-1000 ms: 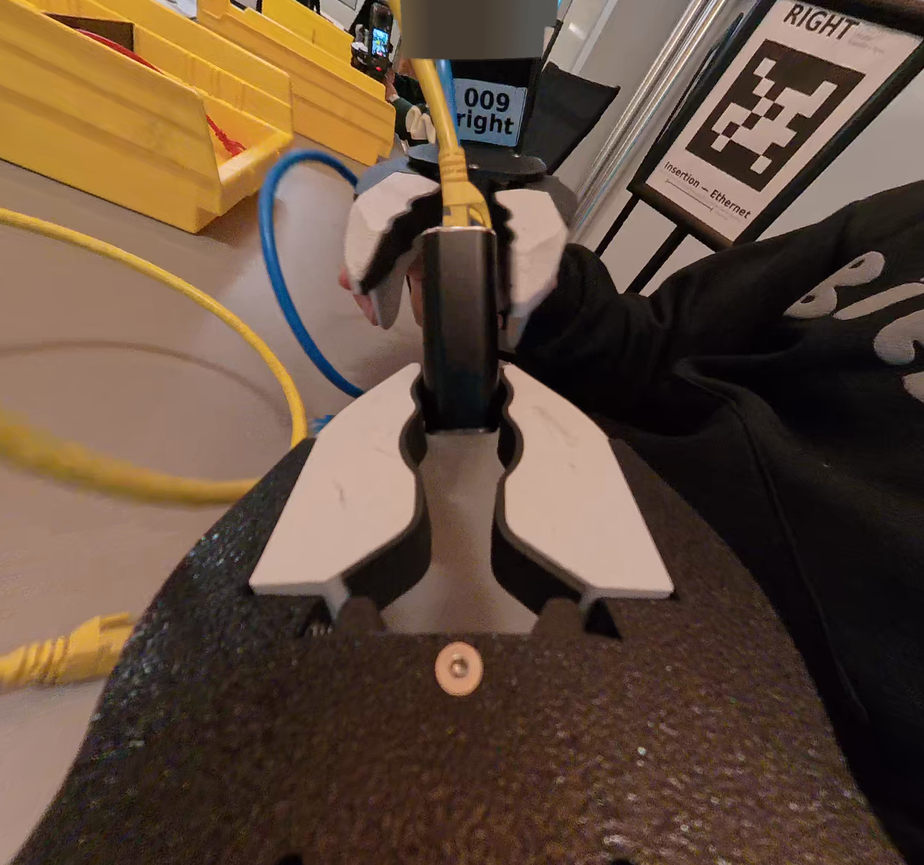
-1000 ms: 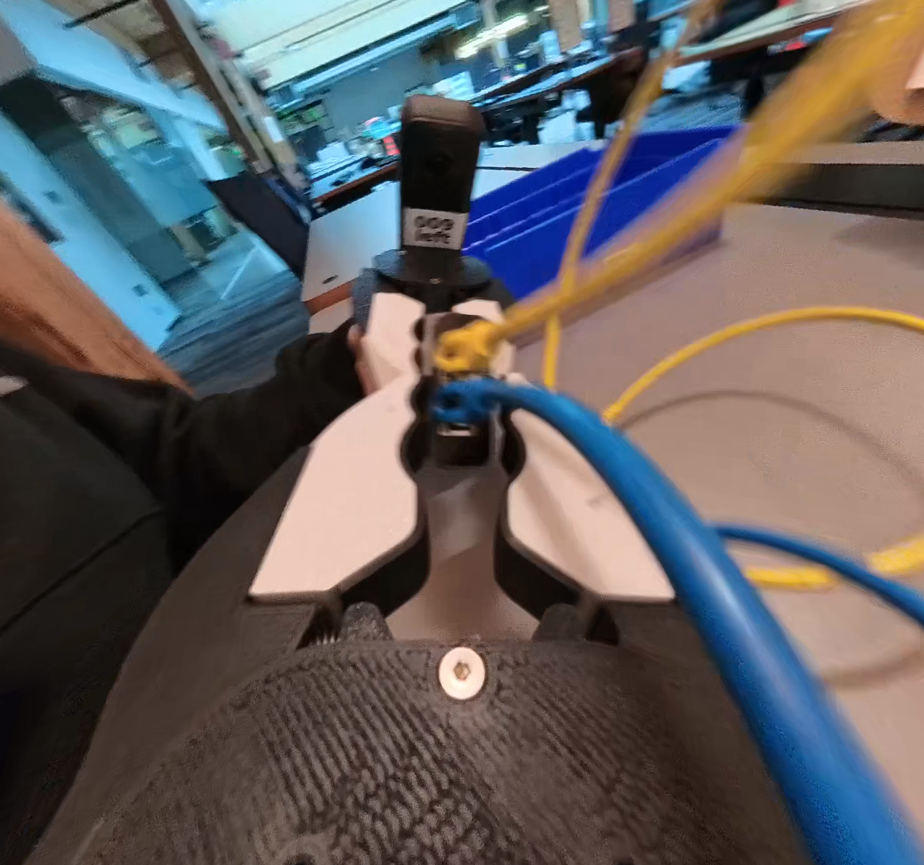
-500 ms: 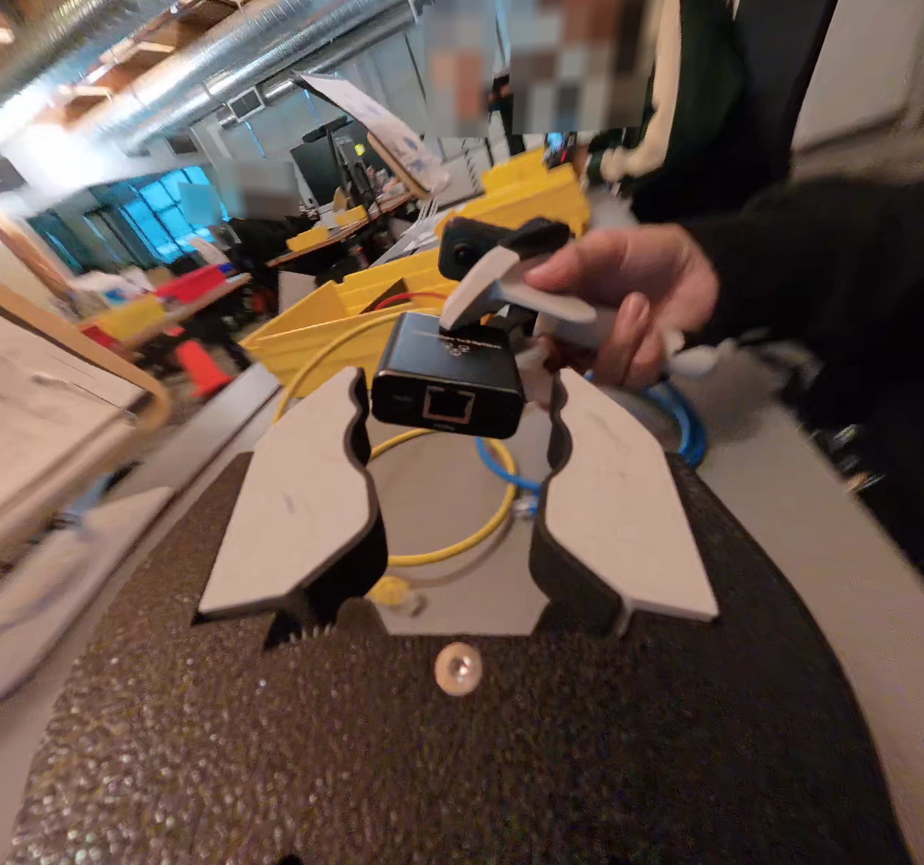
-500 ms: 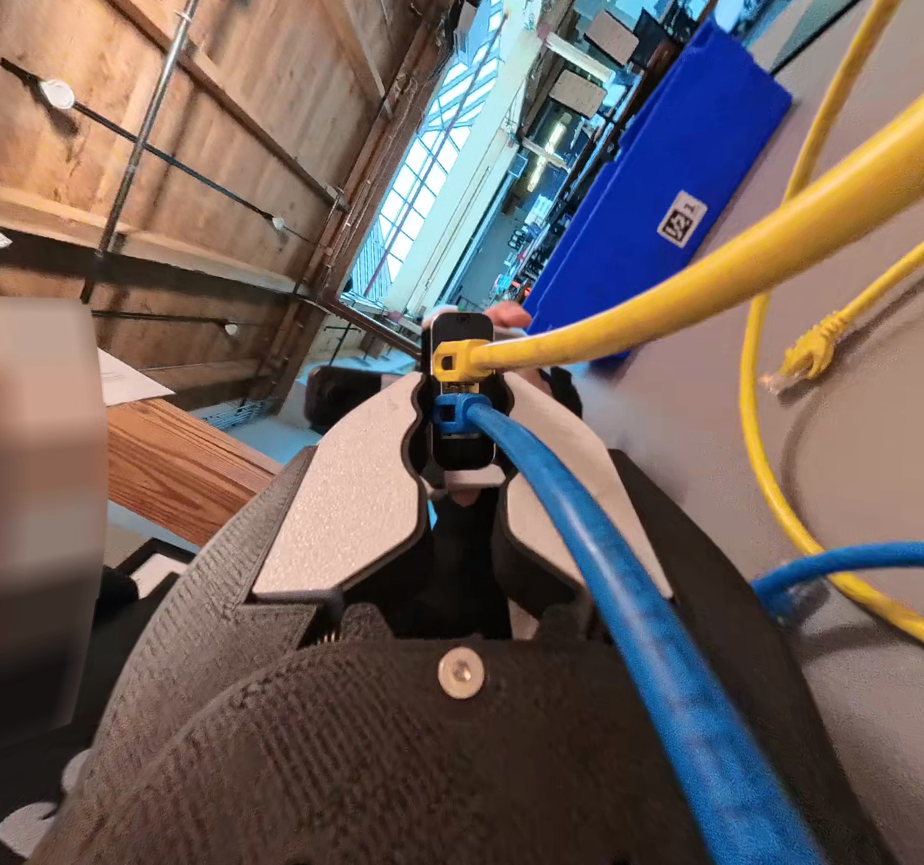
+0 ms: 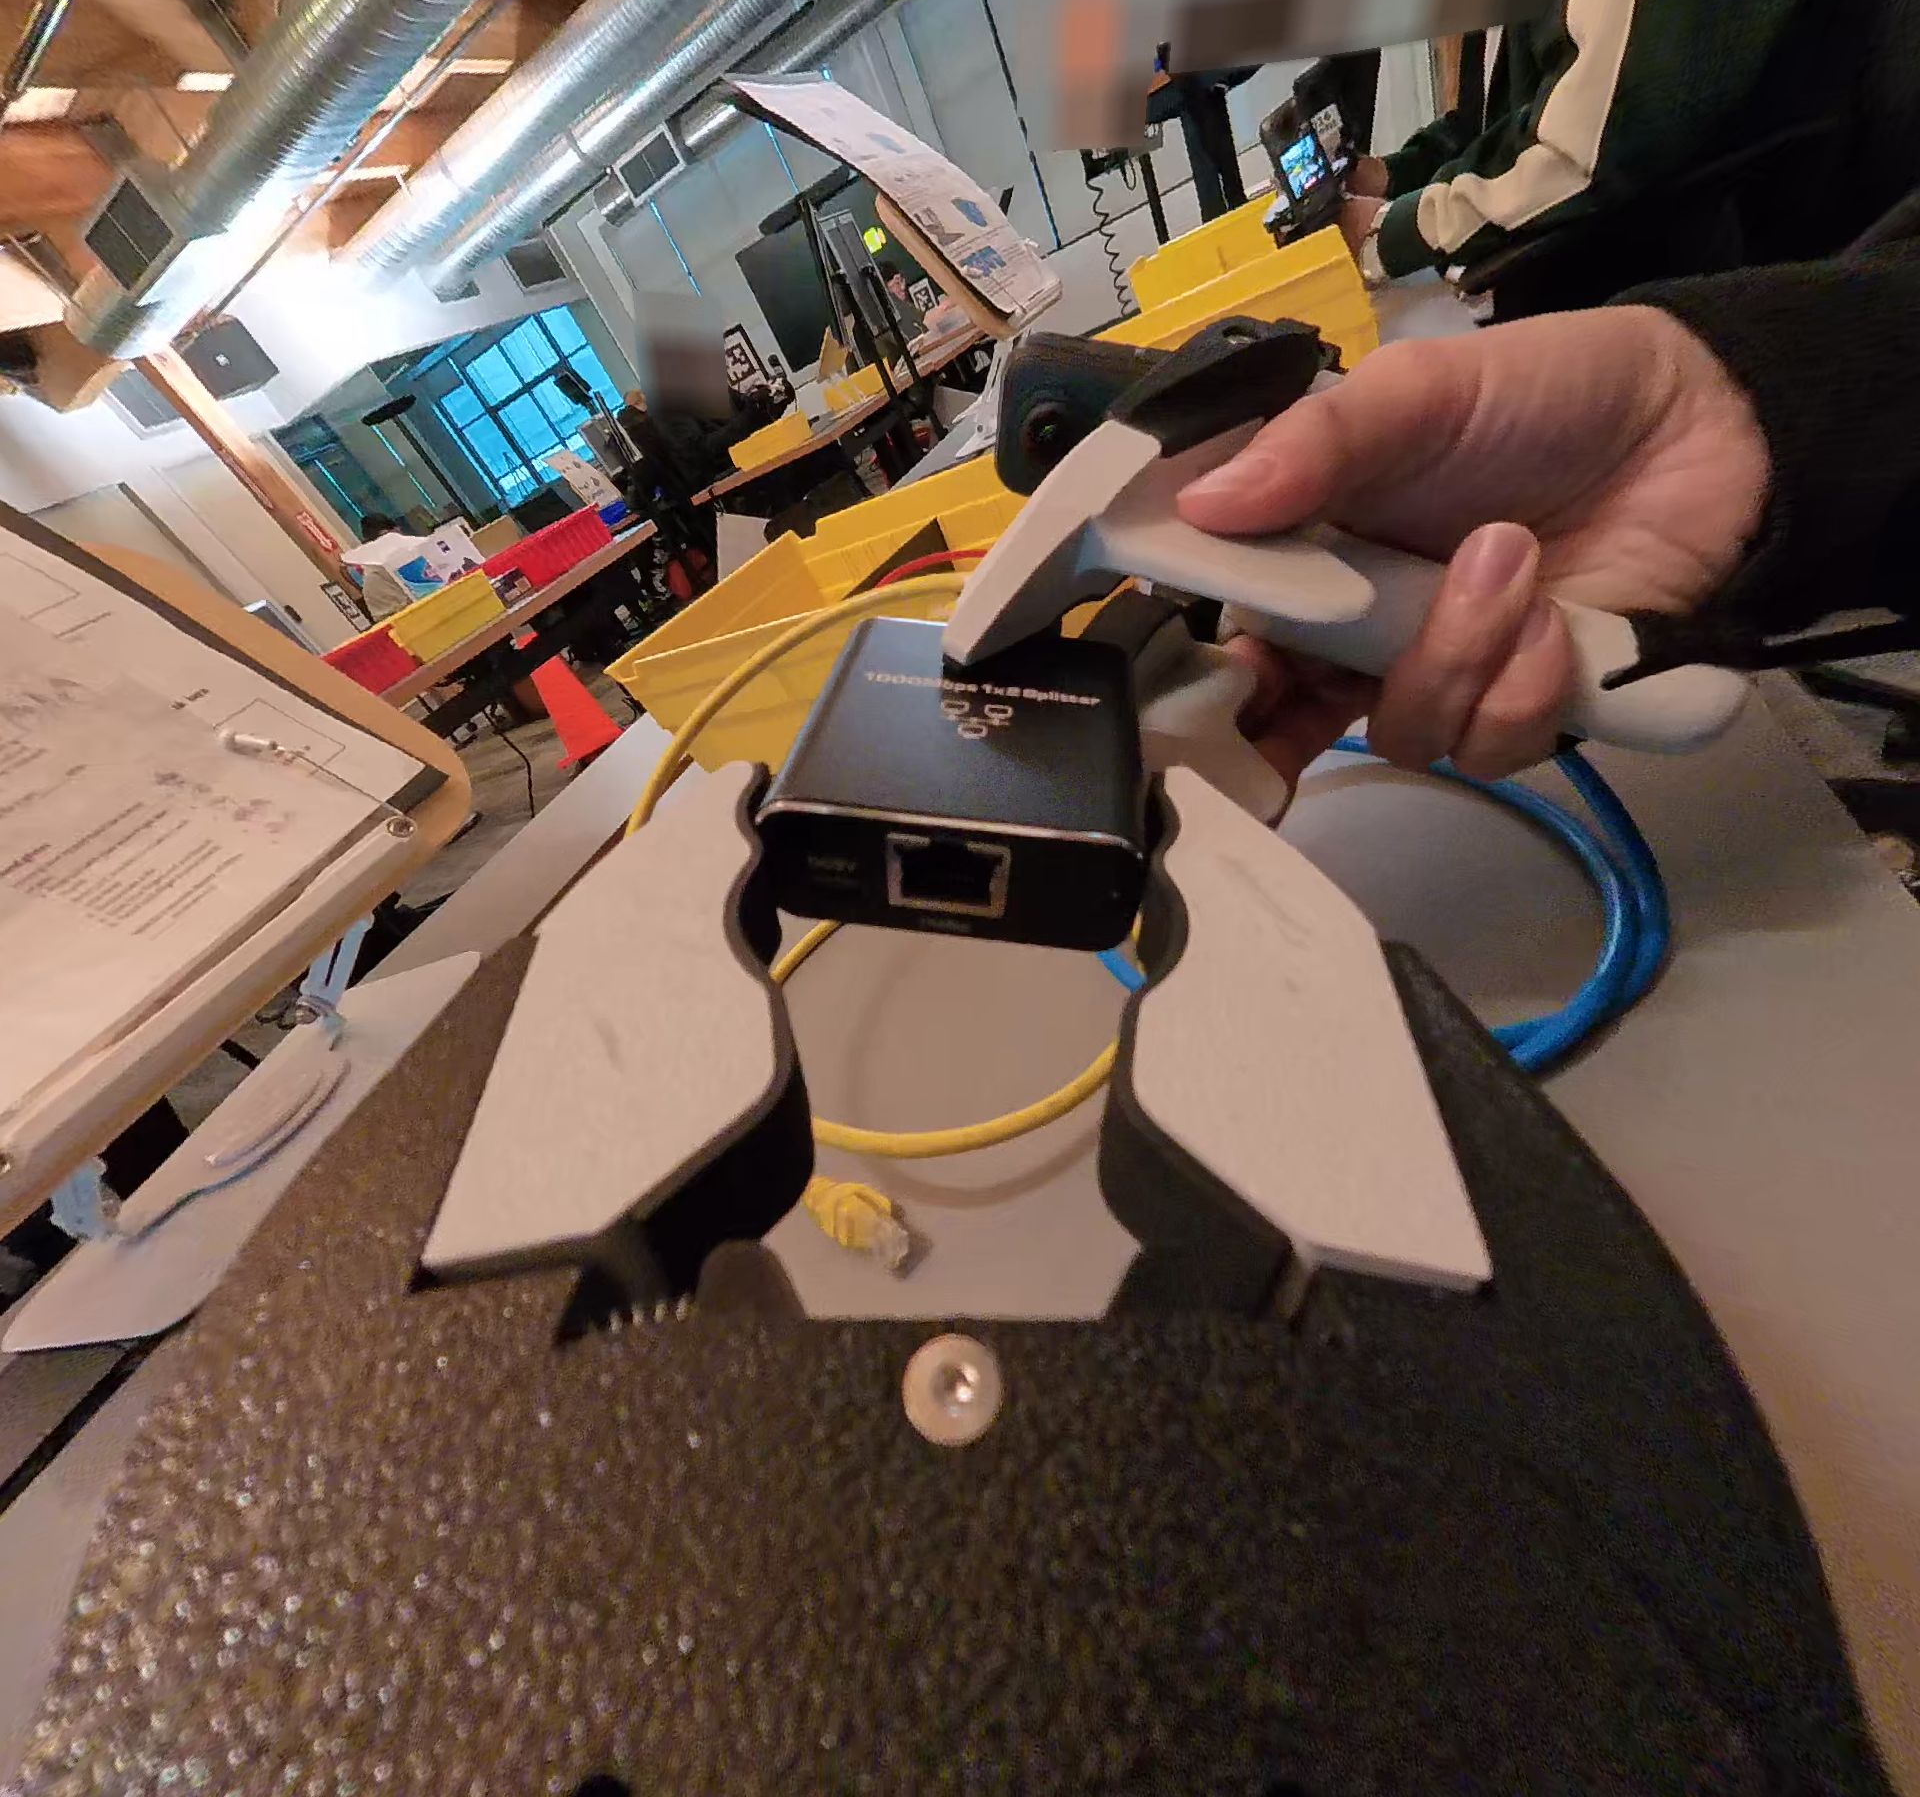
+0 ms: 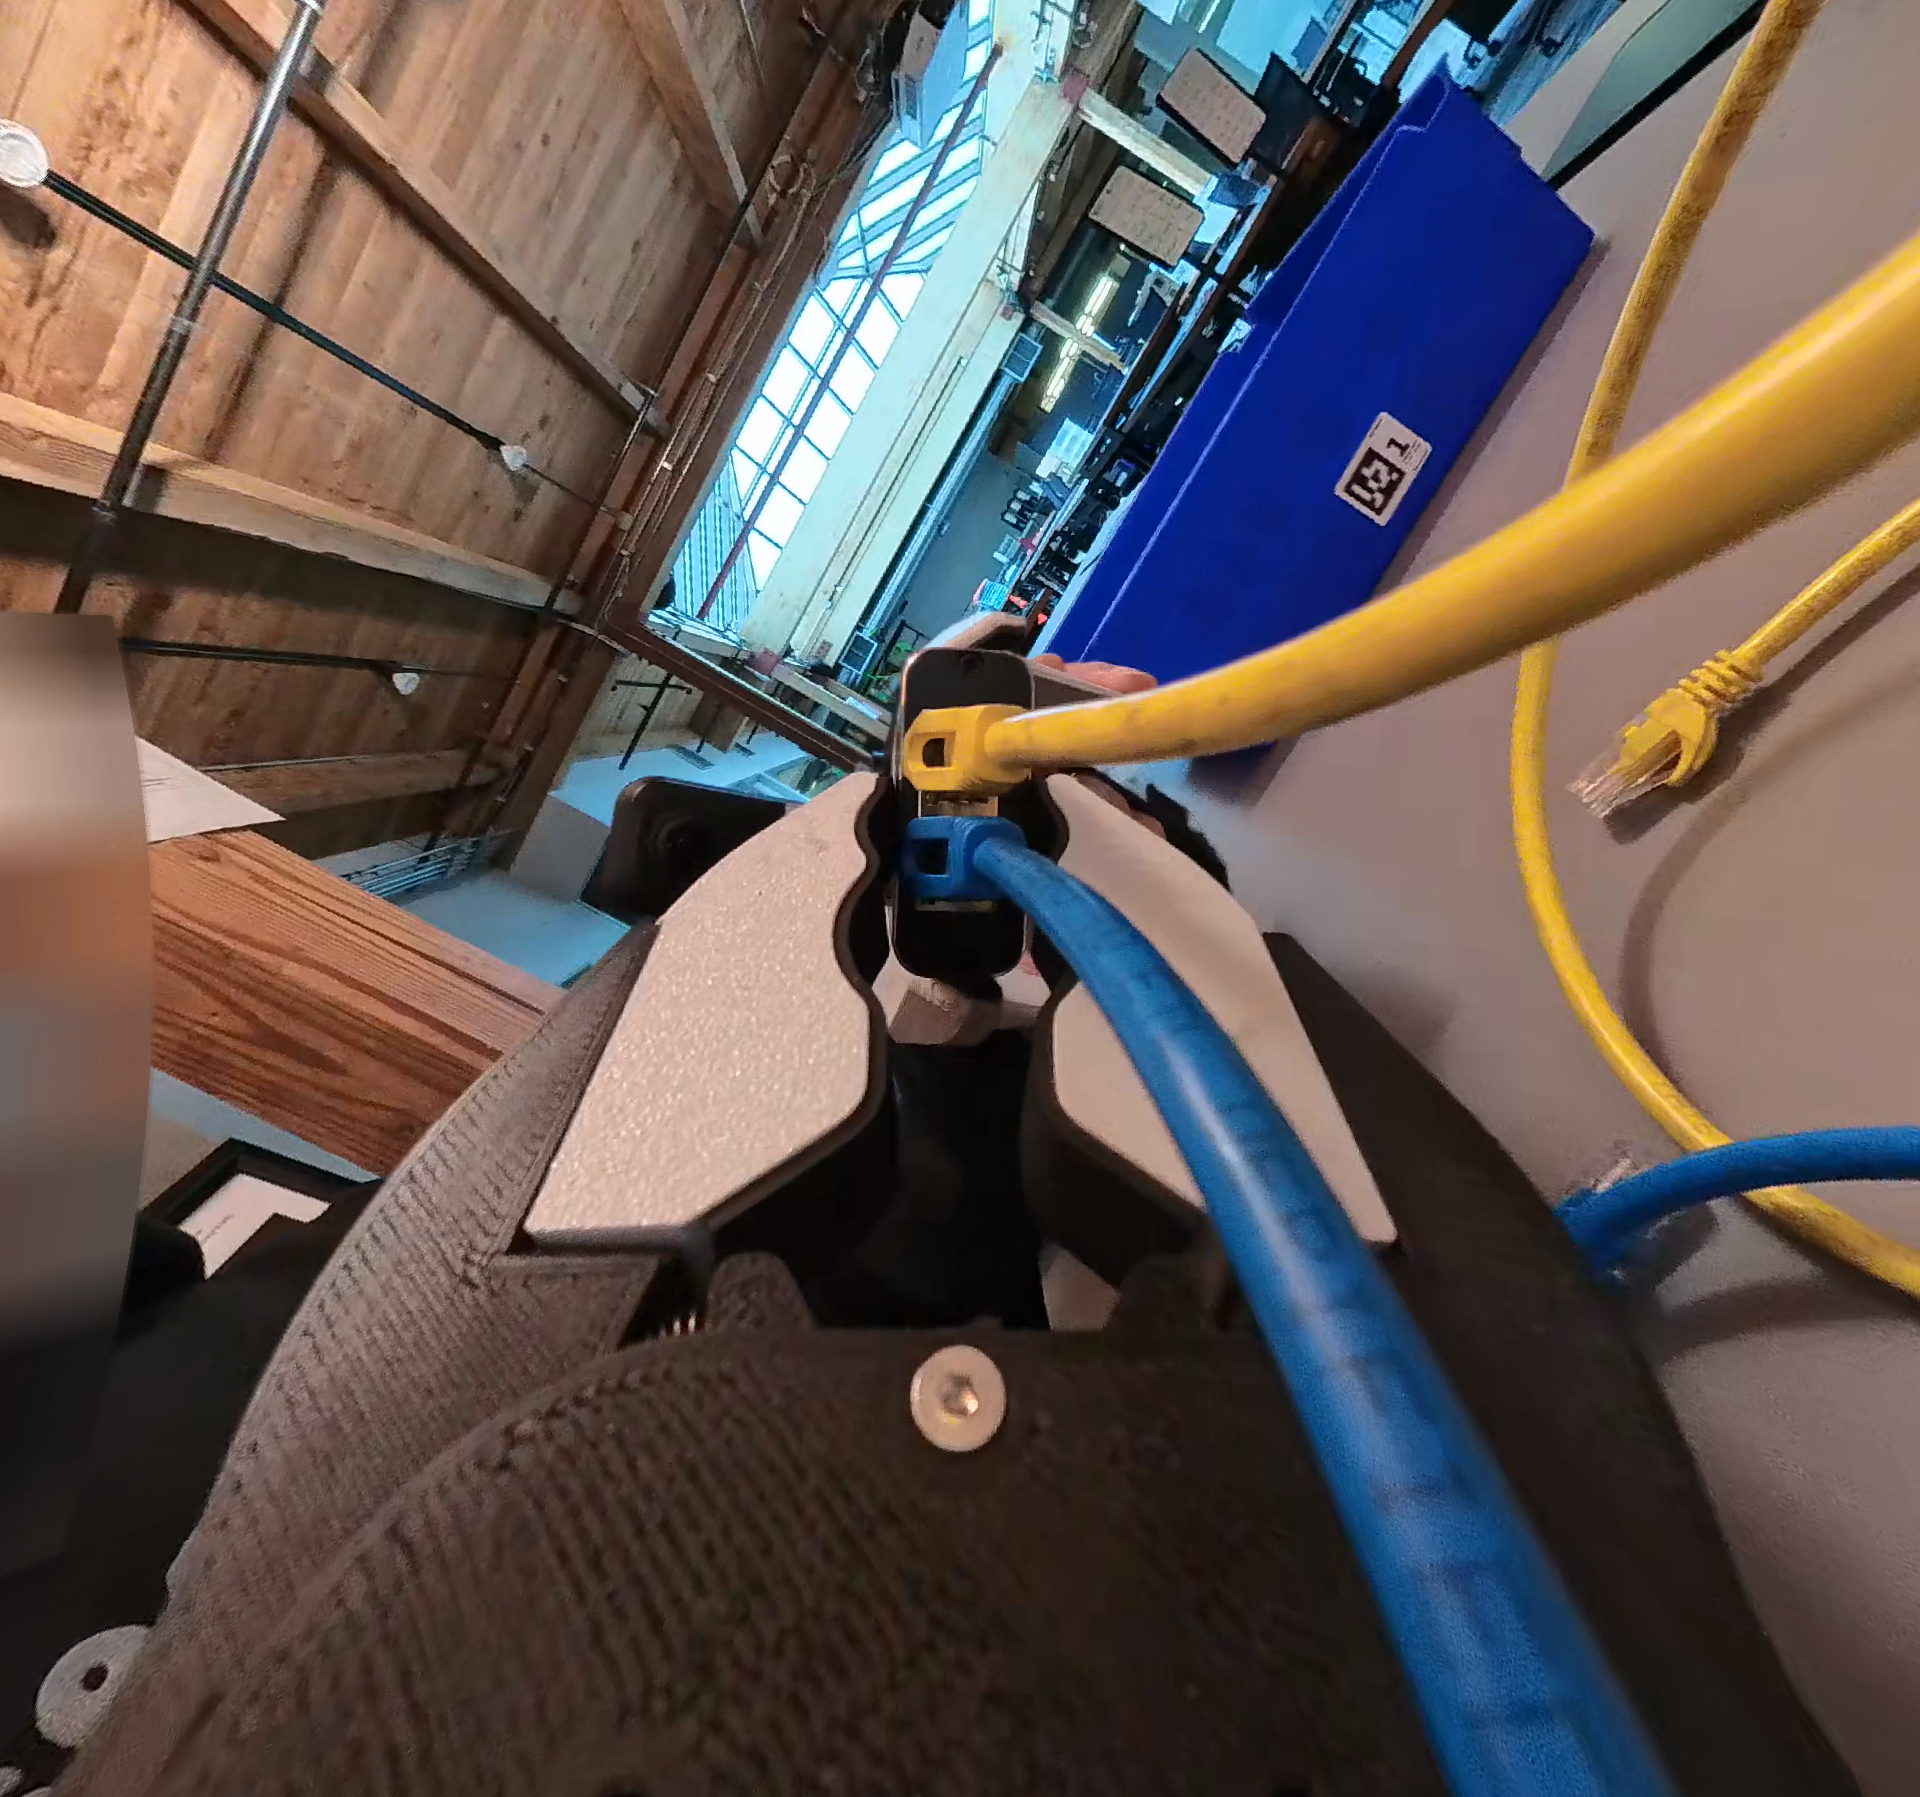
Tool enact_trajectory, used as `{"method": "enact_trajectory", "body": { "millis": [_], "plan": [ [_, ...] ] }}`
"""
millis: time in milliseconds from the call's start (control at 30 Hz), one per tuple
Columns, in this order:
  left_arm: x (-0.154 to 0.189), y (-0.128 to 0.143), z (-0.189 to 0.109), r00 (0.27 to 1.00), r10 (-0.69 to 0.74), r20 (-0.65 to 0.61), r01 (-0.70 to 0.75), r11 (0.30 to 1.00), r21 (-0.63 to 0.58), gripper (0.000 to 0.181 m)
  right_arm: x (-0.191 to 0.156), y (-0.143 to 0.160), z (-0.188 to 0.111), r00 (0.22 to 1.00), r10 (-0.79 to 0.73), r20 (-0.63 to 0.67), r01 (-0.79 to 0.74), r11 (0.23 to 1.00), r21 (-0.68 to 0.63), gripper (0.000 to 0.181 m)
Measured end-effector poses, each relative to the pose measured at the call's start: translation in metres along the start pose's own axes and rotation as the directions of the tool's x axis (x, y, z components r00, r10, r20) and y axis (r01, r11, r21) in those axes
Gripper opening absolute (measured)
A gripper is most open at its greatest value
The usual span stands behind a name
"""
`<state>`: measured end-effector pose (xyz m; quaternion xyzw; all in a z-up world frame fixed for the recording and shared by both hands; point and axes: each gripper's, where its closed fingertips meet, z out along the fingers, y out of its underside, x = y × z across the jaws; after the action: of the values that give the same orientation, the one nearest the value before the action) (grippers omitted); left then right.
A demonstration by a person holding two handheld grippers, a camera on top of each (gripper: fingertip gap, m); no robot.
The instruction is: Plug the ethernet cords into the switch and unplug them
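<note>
In the left wrist view our left tongs stand apart, with the switch between their tips; whether their inner edges touch its sides we cannot tell. The switch is a small black box, its one empty port facing us. The right tongs, held in a bare hand, close on the switch's far end from above and below. Below the switch, between our fingers, a loose yellow plug lies on the grey counter, and its yellow cord loops back under the switch. A blue cord coils to the right of the tongs. Yellow bins sit beyond the switch.

In the right wrist view our right tongs are clamped on the switch, which stands on end between the tips. The yellow cord is plugged into its upper port and the blue cord into the lower; both run off to the right. Another yellow plug lies free on the counter, right of the tongs. A blue bin lies beyond.
</note>
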<state>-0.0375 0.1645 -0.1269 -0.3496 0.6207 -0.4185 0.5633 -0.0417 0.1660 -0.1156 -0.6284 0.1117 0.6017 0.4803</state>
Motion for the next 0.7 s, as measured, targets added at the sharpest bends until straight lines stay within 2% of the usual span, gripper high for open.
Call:
{"method": "enact_trajectory", "body": {
  "millis": [267,400,467,567,700],
  "plan": [
    [-0.002,-0.011,-0.002,0.999,-0.05,-0.004,0.05,0.995,0.09,0.065,-0.008,-0.002,0.003,1.0,-0.018,0.02,0.017,1.0,0.015,0.023],
    [-0.004,-0.009,-0.002,0.998,-0.056,0.002,0.056,0.995,0.078,0.065,-0.006,-0.003,0.004,0.996,-0.083,-0.021,0.083,0.996,0.013,0.025],
    [-0.006,-0.009,-0.001,0.996,-0.086,0.006,0.086,0.994,0.075,0.066,-0.004,-0.004,0.004,0.989,-0.141,-0.053,0.142,0.99,0.009,0.027],
    [-0.011,-0.01,-0.001,0.992,-0.121,0.032,0.118,0.989,0.086,0.066,-0.001,-0.008,0.005,0.974,-0.205,-0.094,0.209,0.977,0.035,0.043],
    [-0.02,-0.01,-0.005,0.986,-0.159,0.056,0.152,0.983,0.105,0.065,-0.006,-0.011,0.004,0.985,-0.169,-0.045,0.172,0.982,0.076,0.047]
  ]
}}
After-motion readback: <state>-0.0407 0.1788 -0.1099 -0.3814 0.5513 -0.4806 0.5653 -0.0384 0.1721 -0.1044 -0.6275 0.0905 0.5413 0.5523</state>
